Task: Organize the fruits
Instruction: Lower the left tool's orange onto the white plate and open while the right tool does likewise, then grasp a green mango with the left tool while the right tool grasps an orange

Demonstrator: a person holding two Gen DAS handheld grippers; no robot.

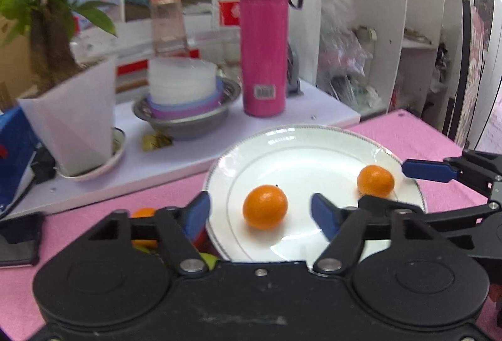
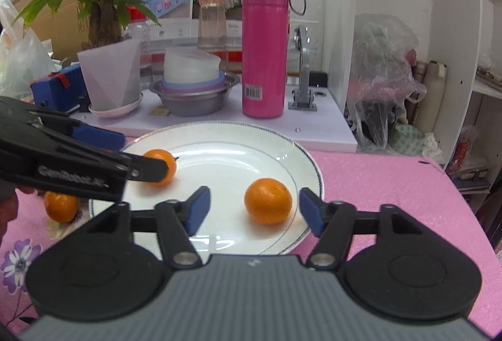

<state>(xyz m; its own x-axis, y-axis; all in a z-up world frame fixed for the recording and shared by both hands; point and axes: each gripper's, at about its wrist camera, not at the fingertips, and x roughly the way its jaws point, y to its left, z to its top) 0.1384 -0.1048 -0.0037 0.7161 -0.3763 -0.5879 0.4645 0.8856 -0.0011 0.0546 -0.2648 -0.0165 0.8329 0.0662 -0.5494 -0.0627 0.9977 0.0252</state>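
Note:
A white plate point(image 1: 298, 140) lies on the pink cloth and shows in the right wrist view point(image 2: 226, 134) too. Two small oranges rest on it. My left gripper point(image 1: 260, 210) is open, its jaws on either side of one orange point(image 1: 265, 206) without touching it. My right gripper point(image 2: 252, 209) is open around the other orange point(image 2: 268, 200), also seen in the left wrist view point(image 1: 375, 180). A third orange point(image 2: 60, 205) lies on the cloth left of the plate, partly hidden behind the left gripper's body point(image 1: 145, 213).
A raised white board point(image 2: 313, 121) behind the plate carries a pink flask point(image 2: 265, 49), a steel bowl with stacked plastic bowls point(image 2: 194, 87), a potted plant point(image 2: 109, 74) and a metal stand point(image 2: 302, 74). A phone point(image 1: 18, 239) lies at left. Shelves point(image 2: 455, 43) stand at right.

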